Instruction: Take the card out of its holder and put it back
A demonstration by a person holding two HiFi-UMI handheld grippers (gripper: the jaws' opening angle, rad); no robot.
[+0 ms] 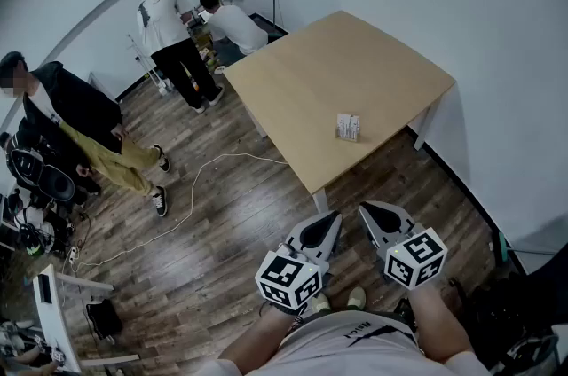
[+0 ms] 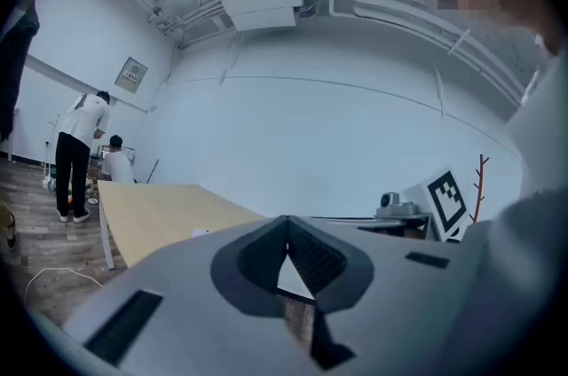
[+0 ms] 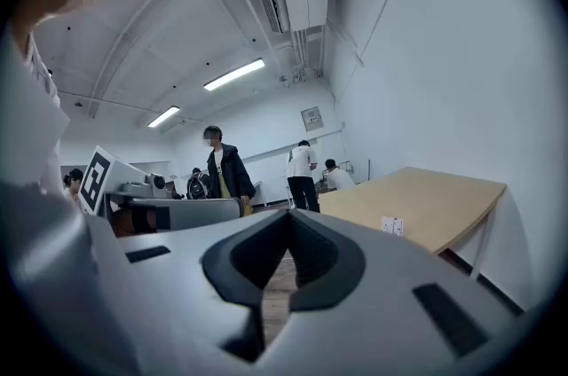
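Observation:
A small white card stands upright in its holder near the front edge of the light wooden table. The right gripper view shows the card holder as a small white shape on the tabletop, and in the left gripper view the card holder is only a faint pale spot. Both grippers hang in front of my body, over the floor and short of the table. My left gripper is shut with nothing in it; its jaws meet at the tip. My right gripper is also shut and empty.
Two people stand and crouch by the far wall, and another person stands at the left. A white cable trails across the wooden floor. Bags and gear lie at the left. A white wall runs close along the table's right side.

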